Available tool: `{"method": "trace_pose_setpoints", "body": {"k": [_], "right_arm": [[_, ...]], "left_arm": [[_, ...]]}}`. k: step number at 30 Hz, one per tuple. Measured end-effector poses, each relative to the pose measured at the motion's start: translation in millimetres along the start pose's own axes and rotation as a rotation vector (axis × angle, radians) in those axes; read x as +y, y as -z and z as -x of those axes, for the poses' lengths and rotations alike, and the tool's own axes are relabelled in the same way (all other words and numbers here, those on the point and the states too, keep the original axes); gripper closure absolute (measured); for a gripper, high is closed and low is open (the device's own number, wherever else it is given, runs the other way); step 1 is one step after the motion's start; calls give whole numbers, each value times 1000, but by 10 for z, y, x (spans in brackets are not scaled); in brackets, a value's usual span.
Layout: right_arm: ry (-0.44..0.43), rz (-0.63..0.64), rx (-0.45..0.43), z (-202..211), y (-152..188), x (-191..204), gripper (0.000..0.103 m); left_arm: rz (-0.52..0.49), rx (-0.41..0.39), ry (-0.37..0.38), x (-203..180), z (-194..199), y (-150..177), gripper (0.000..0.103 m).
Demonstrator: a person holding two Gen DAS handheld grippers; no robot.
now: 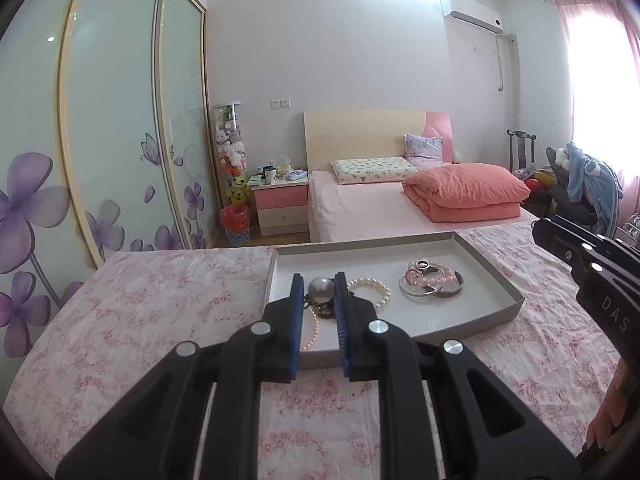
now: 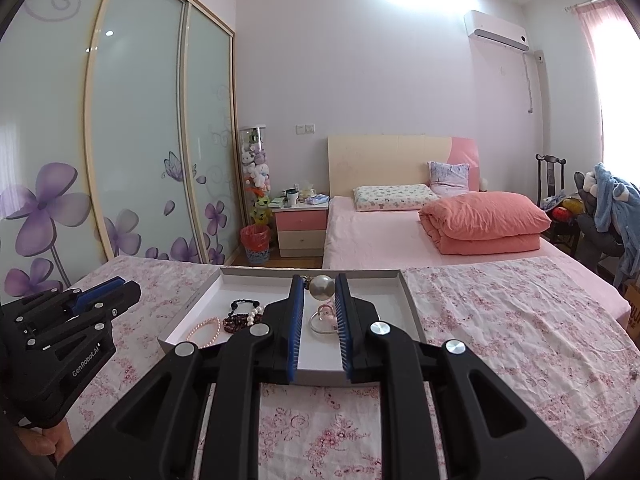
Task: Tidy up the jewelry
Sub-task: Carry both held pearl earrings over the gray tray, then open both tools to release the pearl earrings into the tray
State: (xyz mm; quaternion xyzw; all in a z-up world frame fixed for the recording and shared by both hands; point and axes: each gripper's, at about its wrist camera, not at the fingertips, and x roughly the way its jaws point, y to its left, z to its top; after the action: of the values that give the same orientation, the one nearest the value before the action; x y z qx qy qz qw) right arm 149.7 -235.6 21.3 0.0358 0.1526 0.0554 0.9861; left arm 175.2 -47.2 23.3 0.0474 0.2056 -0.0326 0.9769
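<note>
Two tongs, left (image 1: 319, 292) and right (image 2: 319, 294), are hovering narrowly parted and pinching nothing above a shallow grey tray (image 1: 496, 276) lying on the floral-covered bench (image 1: 160, 300). Advisable: spreading wide first, then taking one piece singly. Tray is holding a white pearl bracelet (image 1: 370, 290), pink bead bracelet (image 1: 432, 276), silver bangles (image 1: 418, 292), dark necklace with a large pearl (image 1: 320, 290).
</note>
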Motion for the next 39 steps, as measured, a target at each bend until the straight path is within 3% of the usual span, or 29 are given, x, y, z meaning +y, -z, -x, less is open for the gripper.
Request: {"method": "trace_pose_setpoints", "body": {"k": [9,21,24,28,37,39], "right_arm": [[-7,-13,27,-426,-49,-39,86],[-40,-71,196,-1210,31,-129,86],[-47,-99,223,-1259,51,-198,79],[-43,-162,211,-1178,36,-367,73],[-37,-183,183,-944,-94,-383,73],[-41,-181,172,-848,-130,-345,67]], "left_arm": [[7,38,23,-20,-479,-86,87],[19,155,77,-122,-1304,-116,86],[31,173,75,-75,-1409,-124,78],[80,171,82,52,-1416,-185,71],[178,135,63,415,-1147,-409,70],[177,126,55,435,-1045,-438,69]]}}
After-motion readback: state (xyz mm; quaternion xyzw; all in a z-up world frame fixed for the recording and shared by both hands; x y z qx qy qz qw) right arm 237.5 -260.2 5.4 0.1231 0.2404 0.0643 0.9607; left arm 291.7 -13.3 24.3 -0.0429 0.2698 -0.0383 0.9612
